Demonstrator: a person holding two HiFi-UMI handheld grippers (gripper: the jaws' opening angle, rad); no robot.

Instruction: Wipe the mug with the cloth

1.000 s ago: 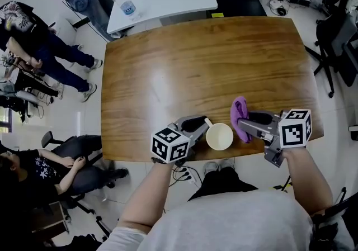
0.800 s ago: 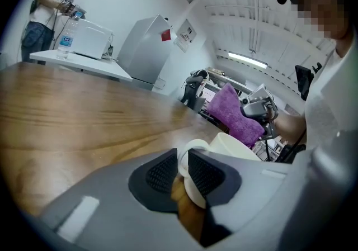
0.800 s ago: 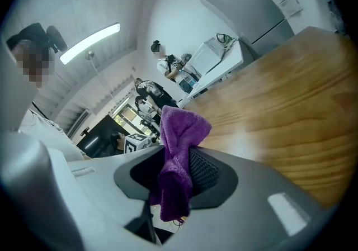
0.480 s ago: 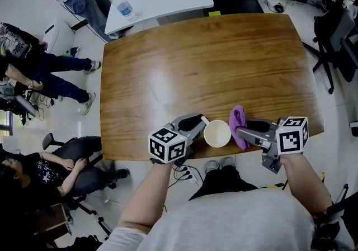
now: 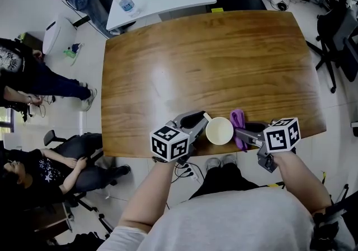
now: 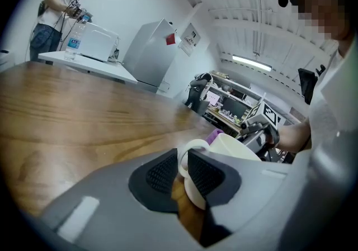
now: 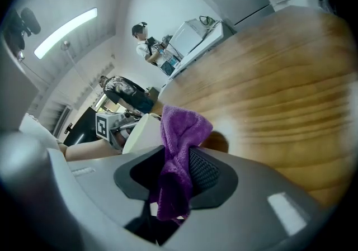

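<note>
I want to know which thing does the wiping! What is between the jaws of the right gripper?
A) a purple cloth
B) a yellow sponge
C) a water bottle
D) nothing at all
A: the purple cloth is pinched between the jaws of the right gripper, and the white mug stands just beside it on the wooden table.

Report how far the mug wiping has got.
Done: both pickups. The left gripper has the mug by its handle, fingers closing on it; the right gripper is clamped on the purple cloth. In hand: the purple cloth appears to sit against the mug's wall, on the side away from the handle. Left: the wiping itself; no view shows how much of the mug is already wiped.
</note>
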